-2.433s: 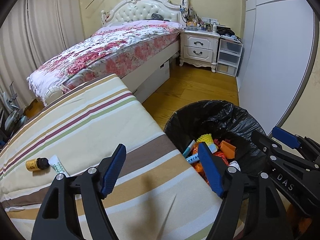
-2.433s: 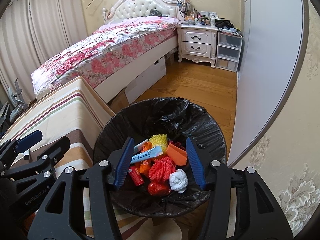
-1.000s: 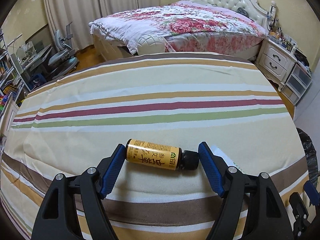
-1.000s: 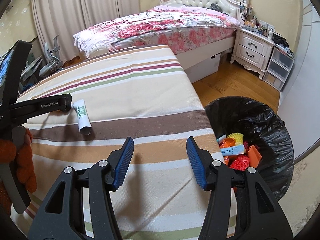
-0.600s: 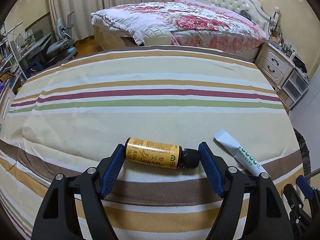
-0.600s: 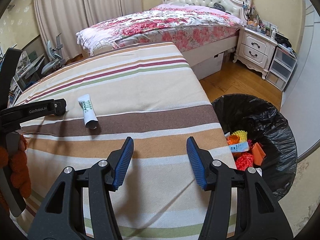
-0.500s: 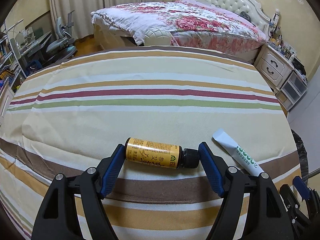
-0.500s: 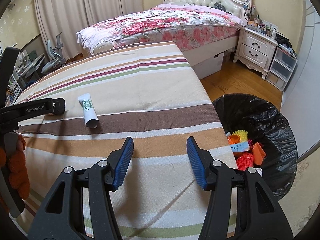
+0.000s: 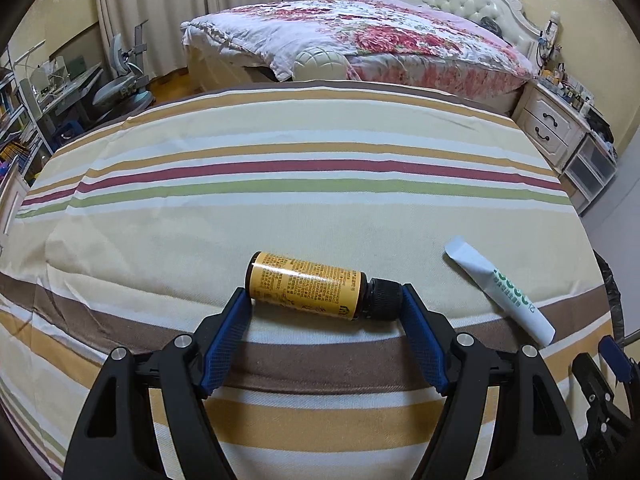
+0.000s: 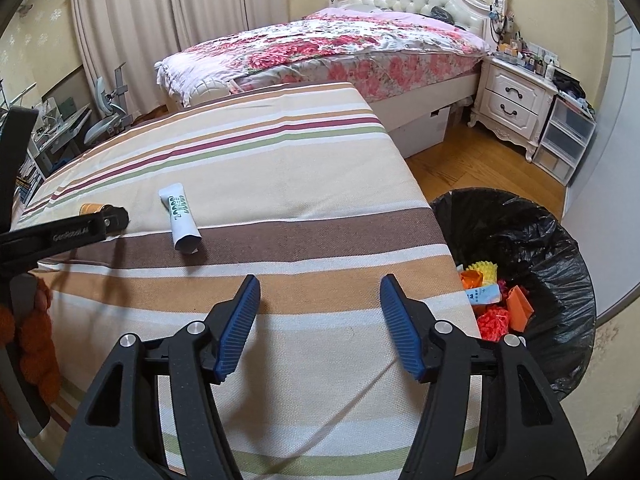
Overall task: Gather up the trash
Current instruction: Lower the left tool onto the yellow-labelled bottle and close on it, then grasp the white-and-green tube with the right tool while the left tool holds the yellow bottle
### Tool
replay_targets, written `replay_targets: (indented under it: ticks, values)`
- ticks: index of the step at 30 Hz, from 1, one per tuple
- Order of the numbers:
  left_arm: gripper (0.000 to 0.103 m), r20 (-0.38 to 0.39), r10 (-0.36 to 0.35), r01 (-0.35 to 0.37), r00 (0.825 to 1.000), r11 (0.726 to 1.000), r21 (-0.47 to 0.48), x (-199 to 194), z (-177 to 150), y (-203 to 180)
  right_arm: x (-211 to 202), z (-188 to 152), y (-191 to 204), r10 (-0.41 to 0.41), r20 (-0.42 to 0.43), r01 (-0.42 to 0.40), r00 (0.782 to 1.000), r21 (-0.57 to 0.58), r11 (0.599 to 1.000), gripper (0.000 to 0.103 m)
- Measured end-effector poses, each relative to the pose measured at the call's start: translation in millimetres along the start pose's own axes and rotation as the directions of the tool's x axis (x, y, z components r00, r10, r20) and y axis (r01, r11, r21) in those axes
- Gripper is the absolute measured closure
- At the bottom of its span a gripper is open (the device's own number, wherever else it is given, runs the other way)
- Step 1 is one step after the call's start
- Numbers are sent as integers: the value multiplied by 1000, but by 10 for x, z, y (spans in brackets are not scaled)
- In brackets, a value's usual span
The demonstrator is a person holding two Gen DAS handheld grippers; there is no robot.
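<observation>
A big striped cloth (image 9: 280,216) in cream, brown, red and green covers a flat top in a bedroom, with a flowery pink bed (image 10: 344,48) behind it, a white bedside cabinet (image 10: 512,100) by the wall and a wood floor. A round bin with a black bag (image 10: 532,224) stands on the floor at the cloth's right edge, with orange, red and yellow bits inside. A small brown bottle with a yellow label and black cap (image 9: 316,286) lies on its side on the cloth, its long way going left to right and its cap pointing right. A white squeeze tube with green letters (image 9: 500,284) lies flat to the right of it, slanted and not touching it. The left gripper (image 9: 324,300) has its blue pads at the bottle's two ends, at the bottom and at the cap, and I cannot tell if they squeeze it. The right gripper (image 10: 320,292) hangs over the cloth near the bin; its jaws have just been opening, stand wide, and have nothing between them.
</observation>
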State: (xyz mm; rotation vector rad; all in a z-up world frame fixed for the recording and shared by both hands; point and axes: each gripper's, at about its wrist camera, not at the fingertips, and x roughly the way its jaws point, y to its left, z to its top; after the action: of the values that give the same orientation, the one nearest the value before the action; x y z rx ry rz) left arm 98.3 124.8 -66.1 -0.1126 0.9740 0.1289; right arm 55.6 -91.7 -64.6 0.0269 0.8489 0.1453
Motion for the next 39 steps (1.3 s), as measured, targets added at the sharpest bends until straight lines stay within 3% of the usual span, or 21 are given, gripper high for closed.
replay_targets:
  ticks: [13, 22, 28, 29, 33, 39]
  values:
    - [30, 1, -3, 3, 1000, 1000, -7, -143, -207, 258, -13, -2, 2, -3, 1, 3, 1000, 0, 1000, 42]
    - [30, 36, -50, 51, 998, 998, -21, -268, -70, 136, -14, -13, 24, -10, 0, 10, 1000, -12, 1000, 41]
    - [30, 40, 24, -22, 999, 999, -42, -86, 91, 150, -13, -15, 25, -9, 1, 9, 1000, -11, 1000, 41]
    - [31, 30, 21, -20, 999, 999, -47, -54, 84, 181, -13, -14, 25, -8, 1, 8, 1000, -10, 1000, 41]
    - [58, 22, 2, -1, 1000, 1000, -30, -47, -4, 256, -5, -20, 28, -6, 1, 6, 1000, -10, 1000, 40]
    - [73, 34, 1, -3, 999, 999, 35, -124, -142, 284, 1, -24, 41, -6, 0, 6, 1000, -12, 1000, 40]
